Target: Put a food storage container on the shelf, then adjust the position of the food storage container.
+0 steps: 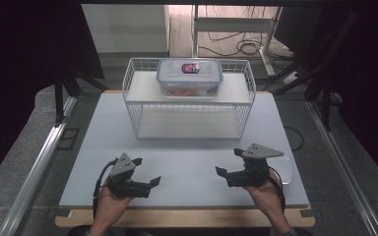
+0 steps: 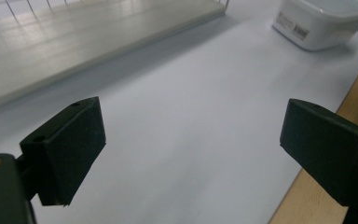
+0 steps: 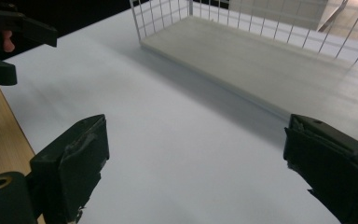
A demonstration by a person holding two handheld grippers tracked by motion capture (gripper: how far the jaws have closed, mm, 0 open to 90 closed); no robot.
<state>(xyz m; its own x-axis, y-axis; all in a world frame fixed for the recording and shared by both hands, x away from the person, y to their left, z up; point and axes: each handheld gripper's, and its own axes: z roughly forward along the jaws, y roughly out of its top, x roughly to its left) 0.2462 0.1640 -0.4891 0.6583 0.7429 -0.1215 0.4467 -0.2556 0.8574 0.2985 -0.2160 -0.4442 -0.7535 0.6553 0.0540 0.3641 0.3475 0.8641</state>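
Observation:
My left gripper point(image 1: 147, 170) rests low over the near left of the white table point(image 1: 187, 147), held in a hand, jaws wide apart with nothing between them. In the left gripper view the left gripper point(image 2: 191, 140) faces bare table. My right gripper point(image 1: 228, 161) sits at the near right, also open and empty. In the right gripper view the right gripper point(image 3: 196, 158) points toward the left gripper point(image 3: 9, 42). A clear lidded container point(image 1: 189, 76) with blue trim stands on the top shelf of a white wire rack point(image 1: 139, 105).
The rack's lower shelf point(image 2: 74, 42) is bare and faces me. A white open tub point(image 2: 321, 23) sits at the table's right edge, just beside my right hand point(image 1: 286, 169). A wooden strip point(image 1: 187, 216) borders the near edge. Dark curtains flank both sides.

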